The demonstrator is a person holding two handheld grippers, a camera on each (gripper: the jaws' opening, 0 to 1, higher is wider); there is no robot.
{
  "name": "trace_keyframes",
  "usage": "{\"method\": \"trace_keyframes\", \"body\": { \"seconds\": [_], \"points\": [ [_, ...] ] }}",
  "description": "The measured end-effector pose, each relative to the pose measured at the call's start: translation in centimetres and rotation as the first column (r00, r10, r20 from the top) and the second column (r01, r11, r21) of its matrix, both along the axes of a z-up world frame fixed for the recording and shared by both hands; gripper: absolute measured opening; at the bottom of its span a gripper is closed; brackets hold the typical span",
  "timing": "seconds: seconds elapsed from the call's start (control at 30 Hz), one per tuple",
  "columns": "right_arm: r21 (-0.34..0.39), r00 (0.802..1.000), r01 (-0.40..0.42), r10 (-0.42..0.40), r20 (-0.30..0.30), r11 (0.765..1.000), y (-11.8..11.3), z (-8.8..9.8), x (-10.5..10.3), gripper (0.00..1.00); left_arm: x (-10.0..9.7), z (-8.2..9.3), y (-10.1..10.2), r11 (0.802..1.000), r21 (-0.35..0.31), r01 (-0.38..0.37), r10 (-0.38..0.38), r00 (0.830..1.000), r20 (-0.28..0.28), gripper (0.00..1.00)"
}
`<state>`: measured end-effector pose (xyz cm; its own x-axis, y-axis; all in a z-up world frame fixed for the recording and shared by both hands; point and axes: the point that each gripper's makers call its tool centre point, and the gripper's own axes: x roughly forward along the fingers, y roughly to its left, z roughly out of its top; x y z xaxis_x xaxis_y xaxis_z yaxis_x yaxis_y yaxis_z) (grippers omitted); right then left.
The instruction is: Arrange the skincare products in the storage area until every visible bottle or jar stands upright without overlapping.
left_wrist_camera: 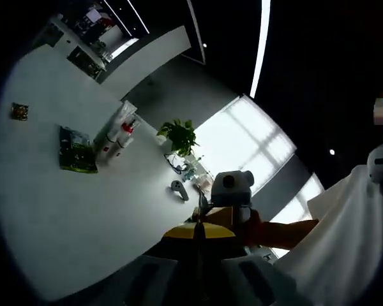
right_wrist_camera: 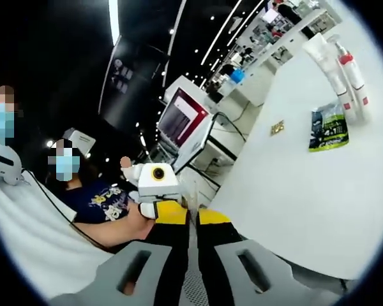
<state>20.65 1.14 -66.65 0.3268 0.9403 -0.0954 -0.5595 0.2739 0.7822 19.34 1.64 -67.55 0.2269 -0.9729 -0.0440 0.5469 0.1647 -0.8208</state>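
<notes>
The skincare products lie in a small cluster on the white desk [left_wrist_camera: 83,210], far from both grippers. In the left gripper view the cluster sits near the middle of the desk top: a white tube [left_wrist_camera: 118,121] lying flat, and beside it two slim white bottles with red caps [left_wrist_camera: 122,135], also on their sides. Just next to them lies a green sachet [left_wrist_camera: 76,150], flat on the surface, and well apart, towards the desk's far edge, a small dark packet [left_wrist_camera: 20,111]. In the right gripper view the same group appears near the upper right: the white tube [right_wrist_camera: 323,60], the red-capped bottles [right_wrist_camera: 353,78] alongside it, the green sachet [right_wrist_camera: 327,129] touching or just beside them, and the small packet [right_wrist_camera: 277,127] a little way off.

A potted plant [left_wrist_camera: 179,135] stands at the desk's far side, with some small dark items near it that are too small to identify.

The left gripper [left_wrist_camera: 199,280] rises from the bottom of its own view with its jaws pressed together, holding nothing. The right gripper [right_wrist_camera: 191,268] likewise has its jaws closed against each other, empty, off the desk edge. Each gripper appears in the other's view, held by a hand above an orange-yellow block. A person in a dark printed shirt [right_wrist_camera: 102,197] sits behind, and a monitor [right_wrist_camera: 182,121] stands beyond.
</notes>
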Motion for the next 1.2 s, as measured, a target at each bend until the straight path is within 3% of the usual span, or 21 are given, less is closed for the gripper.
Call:
{"method": "trace_keyframes", "body": {
  "seconds": [0.33,0.4,0.43,0.5,0.57,0.6,0.63,0.67,0.73,0.8,0.87,0.9,0.93,0.97,1.03,1.07,1.17,1.2],
  "points": [
    [0.009,0.999,0.036,-0.036,0.024,0.999,0.2,0.6,0.3,0.02,0.0,0.2,0.2,1.000,0.011,-0.027,0.027,0.999,0.035,0.01],
    [-0.060,0.989,0.072,-0.063,0.133,0.996,-0.1,0.4,0.9,0.06,0.1,0.3,0.2,0.999,0.018,-0.032,0.031,0.999,0.038,0.00],
    [-0.112,0.980,0.097,-0.075,0.184,0.989,-0.5,0.2,1.1,0.13,0.2,0.3,0.3,0.999,0.022,-0.040,0.039,0.999,0.038,0.00],
    [-0.164,0.971,0.124,-0.085,0.225,0.979,-1.1,-0.1,1.2,0.23,1.0,-0.1,0.8,0.996,0.034,-0.081,0.080,0.997,0.023,0.00],
    [-0.255,0.930,0.225,-0.129,0.345,0.940,-2.7,-0.2,2.1,0.30,1.7,0.1,1.3,0.993,0.016,-0.117,0.117,0.993,-0.003,0.00],
    [-0.303,0.897,0.288,-0.145,0.417,0.908,-3.8,-0.2,2.6,0.33,1.9,0.3,1.5,0.992,0.008,-0.129,0.129,0.992,0.001,0.00],
    [-0.337,0.879,0.313,-0.136,0.457,0.888,-4.3,-0.3,2.9,0.37,2.1,0.4,1.7,0.990,0.001,-0.142,0.142,0.990,-0.005,0.00],
    [-0.384,0.856,0.356,-0.133,0.499,0.852,-5.1,-0.7,3.3,0.39,2.4,0.6,2.0,0.986,-0.013,-0.164,0.164,0.986,-0.017,0.00],
    [-0.464,0.829,0.396,-0.091,0.552,0.792,-5.9,-1.8,3.8,0.42,3.1,0.7,2.6,0.978,-0.030,-0.208,0.206,0.977,-0.057,0.00],
    [-0.545,0.809,0.416,-0.023,0.587,0.728,-6.2,-3.1,4.1,0.41,3.6,0.5,3.0,0.971,-0.026,-0.237,0.234,0.968,-0.088,0.00],
    [-0.563,0.795,0.408,0.022,0.606,0.719,-5.5,-3.8,4.1,0.43,4.6,0.2,3.6,0.958,-0.014,-0.285,0.281,0.949,-0.140,0.00],
    [-0.584,0.794,0.410,0.040,0.606,0.701,-5.3,-4.7,4.1,0.43,5.0,-0.1,3.8,0.951,-0.008,-0.308,0.302,0.937,-0.176,0.00],
    [-0.623,0.791,0.417,0.072,0.607,0.662,-5.4,-5.5,4.0,0.40,5.5,-0.7,4.2,0.943,0.017,-0.332,0.327,0.919,-0.219,0.00],
    [-0.658,0.773,0.422,0.132,0.620,0.624,-5.4,-6.0,4.0,0.36,5.9,-1.0,4.5,0.937,0.036,-0.348,0.346,0.908,-0.236,0.00],
    [-0.712,0.738,0.426,0.240,0.630,0.558,-5.4,-6.9,3.8,0.29,6.5,-1.4,4.8,0.936,0.042,-0.350,0.350,0.907,-0.233,0.00],
    [-0.725,0.730,0.431,0.265,0.630,0.537,-5.6,-7.2,3.8,0.27,6.9,-1.6,5.0,0.930,0.042,-0.364,0.362,0.896,-0.256,0.00],
    [-0.719,0.793,0.409,0.171,0.585,0.561,-5.9,-7.8,4.3,0.32,7.8,-2.0,5.4,0.922,0.032,-0.386,0.379,0.884,-0.274,0.00],
    [-0.720,0.808,0.421,0.134,0.574,0.552,-6.5,-8.0,5.0,0.34,8.1,-2.2,5.5,0.920,0.032,-0.390,0.383,0.881,-0.279,0.00]
  ]
}}
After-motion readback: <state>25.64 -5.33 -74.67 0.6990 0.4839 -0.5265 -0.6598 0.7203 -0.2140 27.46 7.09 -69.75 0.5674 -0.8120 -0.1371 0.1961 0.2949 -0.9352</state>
